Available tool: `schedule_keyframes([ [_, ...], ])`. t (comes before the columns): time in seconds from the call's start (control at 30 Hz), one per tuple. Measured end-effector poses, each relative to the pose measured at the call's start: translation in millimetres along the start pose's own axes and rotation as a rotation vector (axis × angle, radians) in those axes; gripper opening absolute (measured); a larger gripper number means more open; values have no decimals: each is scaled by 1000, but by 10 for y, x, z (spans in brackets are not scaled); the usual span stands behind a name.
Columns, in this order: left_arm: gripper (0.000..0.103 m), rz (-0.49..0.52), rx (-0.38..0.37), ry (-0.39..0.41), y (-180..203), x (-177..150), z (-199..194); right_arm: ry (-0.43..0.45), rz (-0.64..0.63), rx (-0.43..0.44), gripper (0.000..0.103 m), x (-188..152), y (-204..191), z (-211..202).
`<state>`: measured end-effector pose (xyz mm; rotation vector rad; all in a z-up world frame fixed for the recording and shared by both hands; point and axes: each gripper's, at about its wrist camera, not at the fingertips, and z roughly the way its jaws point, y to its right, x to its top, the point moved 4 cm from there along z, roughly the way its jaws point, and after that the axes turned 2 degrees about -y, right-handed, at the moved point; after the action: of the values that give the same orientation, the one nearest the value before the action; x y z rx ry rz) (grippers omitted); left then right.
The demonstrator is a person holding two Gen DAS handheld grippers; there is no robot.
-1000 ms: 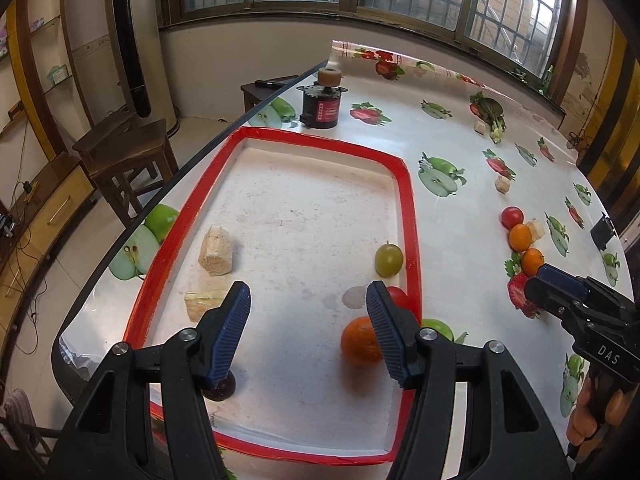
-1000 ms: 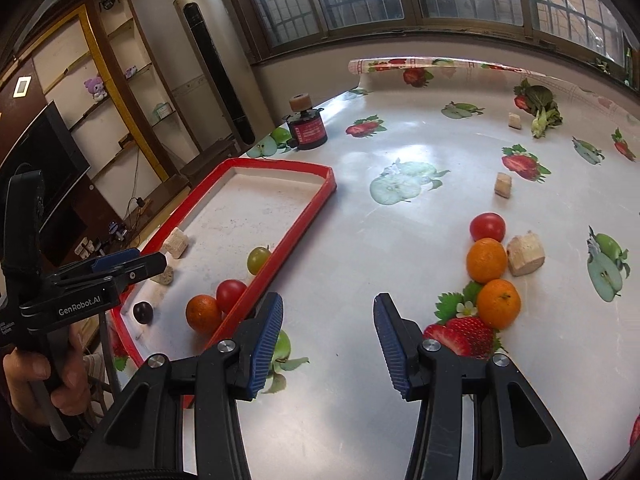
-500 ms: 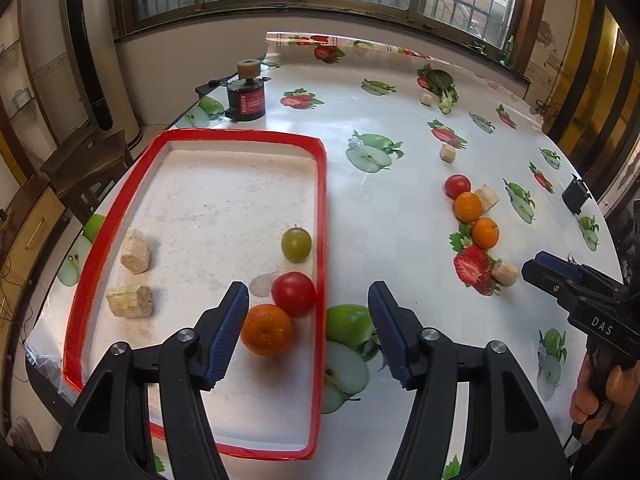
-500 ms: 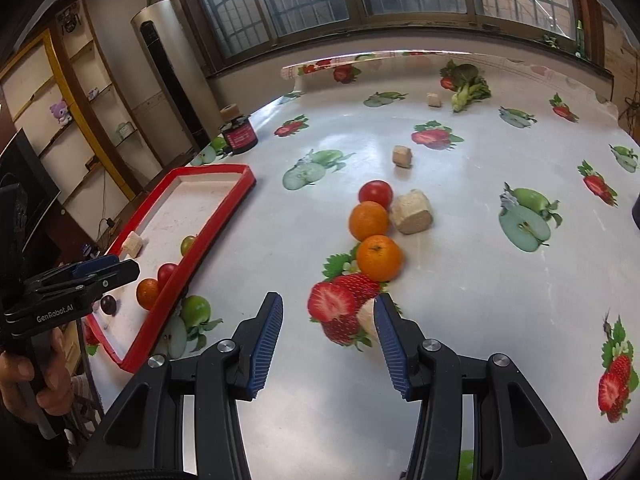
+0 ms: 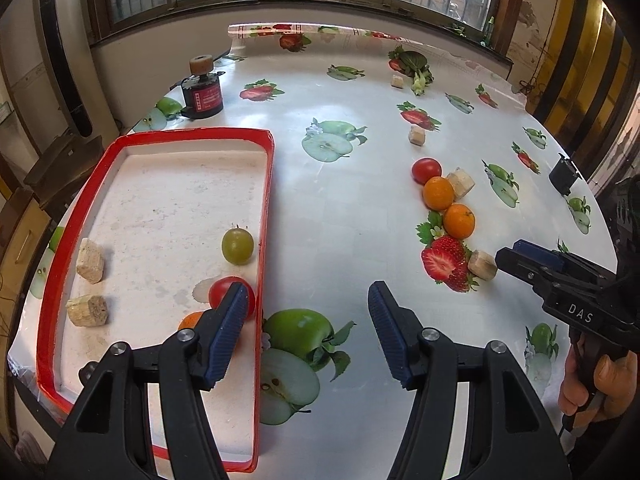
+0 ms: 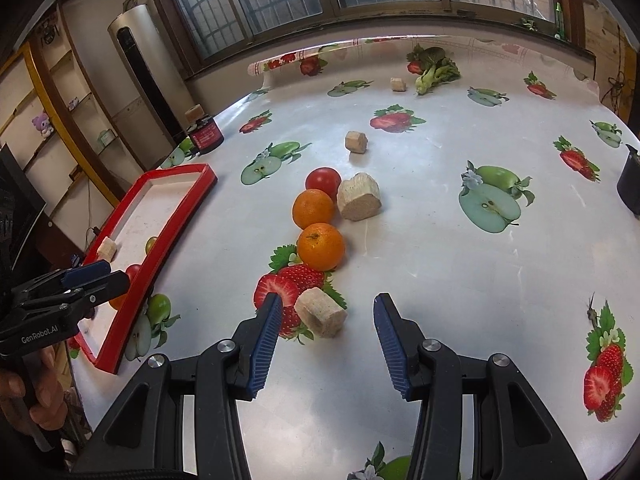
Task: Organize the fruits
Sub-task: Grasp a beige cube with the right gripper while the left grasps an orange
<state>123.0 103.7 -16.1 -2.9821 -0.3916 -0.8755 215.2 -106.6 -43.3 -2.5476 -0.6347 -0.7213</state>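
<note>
A red-rimmed tray (image 5: 267, 184) holds a green grape (image 5: 237, 245), a red tomato (image 5: 224, 289), an orange (image 5: 188, 320) partly behind my finger, and two tan blocks (image 5: 90, 266). On the table lie a tomato (image 6: 323, 180) and two oranges (image 6: 313, 208) (image 6: 321, 246), also in the left wrist view (image 5: 438, 193). My left gripper (image 5: 304, 330) is open and empty over the tray's right rim. My right gripper (image 6: 325, 338) is open and empty, just short of a small tan block (image 6: 320, 312).
Tan blocks (image 6: 358, 196) (image 6: 356, 142) lie among the table fruits. A black-and-red jar (image 5: 202, 96) stands beyond the tray. A dark object (image 6: 630, 186) sits at the right edge. A vegetable (image 6: 434, 68) lies at the far side. The tablecloth has printed fruit.
Both grippers swung right: the left from over the tray to its right rim, the right from beside the tray towards the oranges and the small tan block. Both stayed open.
</note>
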Motion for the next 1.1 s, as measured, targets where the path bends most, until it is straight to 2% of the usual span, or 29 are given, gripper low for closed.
schedule_keyframes([
  [0.23,61,-5,-34,-17,83,69,132,11,-9,-16,49,170,14,152],
  [0.47,61,61,-101,-63,521,92,374,24,9,-37,50,479,182,335],
  [0.67,61,90,-177,-92,905,167,597,2,15,-8,49,718,250,554],
  [0.77,61,93,-204,-121,1051,206,710,-38,14,28,48,780,267,702],
  [0.8,61,92,-205,-121,1085,227,738,-41,25,59,40,790,280,718],
  [0.83,61,88,-203,-119,1107,257,764,-46,34,77,34,795,299,725],
  [0.97,61,48,-219,-127,1150,379,887,-20,46,37,35,774,401,609],
  [1.07,60,64,-222,-111,1245,422,932,16,57,9,35,746,490,465],
  [1.1,54,72,-222,-104,1277,430,940,27,63,-1,35,735,522,415],
])
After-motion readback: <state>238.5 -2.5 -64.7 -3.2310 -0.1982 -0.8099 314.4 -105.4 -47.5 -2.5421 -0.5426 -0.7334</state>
